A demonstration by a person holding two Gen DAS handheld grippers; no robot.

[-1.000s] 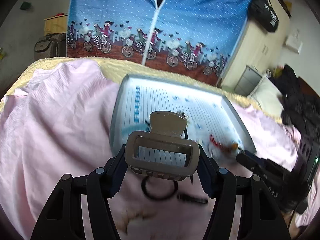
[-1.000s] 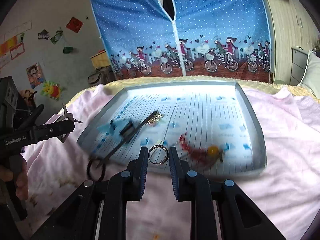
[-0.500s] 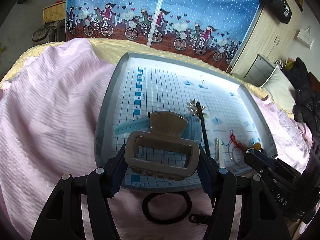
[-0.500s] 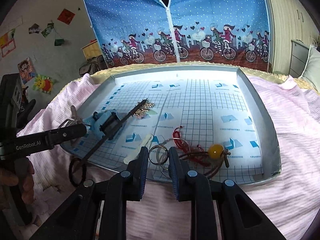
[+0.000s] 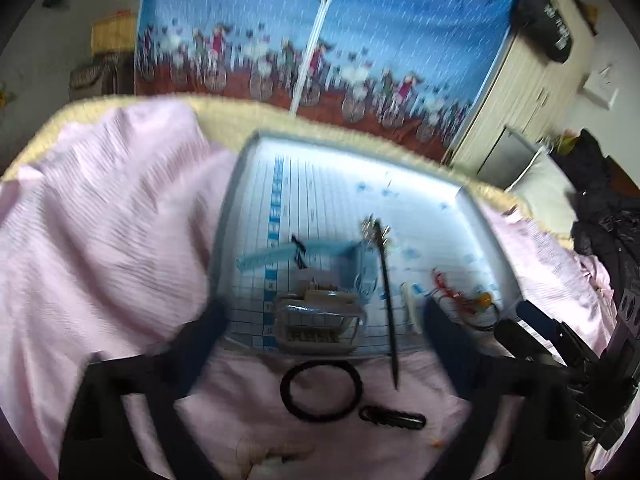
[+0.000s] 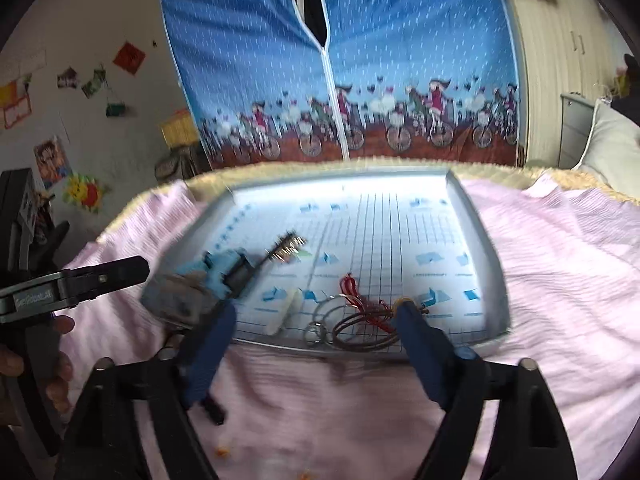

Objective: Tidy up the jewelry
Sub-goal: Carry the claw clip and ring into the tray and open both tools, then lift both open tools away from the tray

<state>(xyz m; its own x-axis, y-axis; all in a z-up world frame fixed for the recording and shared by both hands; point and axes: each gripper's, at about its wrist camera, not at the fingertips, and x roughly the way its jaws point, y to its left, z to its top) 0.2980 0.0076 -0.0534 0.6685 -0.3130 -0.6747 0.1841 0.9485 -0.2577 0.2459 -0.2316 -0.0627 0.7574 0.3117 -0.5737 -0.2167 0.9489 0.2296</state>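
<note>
A beige claw clip [image 5: 320, 320] lies inside the grey grid tray [image 5: 224, 240] by its near edge, between the spread fingers of my open left gripper [image 5: 324, 340]. In the right wrist view a small silver ring [image 6: 316, 330] rests in the tray [image 6: 492, 280] beside thin bangles [image 6: 360, 328] and a red cord [image 6: 352, 292]. My right gripper [image 6: 314, 344] stands open just in front of the ring. The tray also holds a blue strap [image 5: 280, 256] and a long black hair stick [image 5: 386, 300]. Both views are blurred.
A black hair tie [image 5: 320, 390] and a small black clip [image 5: 392, 416] lie on the pink sheet in front of the tray. A hand holds the left gripper [image 6: 100, 276] at the left. A blue curtain hangs behind the bed, and a pillow and cabinets stand at the right.
Both grippers have opened. The claw clip left the left gripper and now lies in the tray. The ring left the right gripper and lies in the tray near the bangles.
</note>
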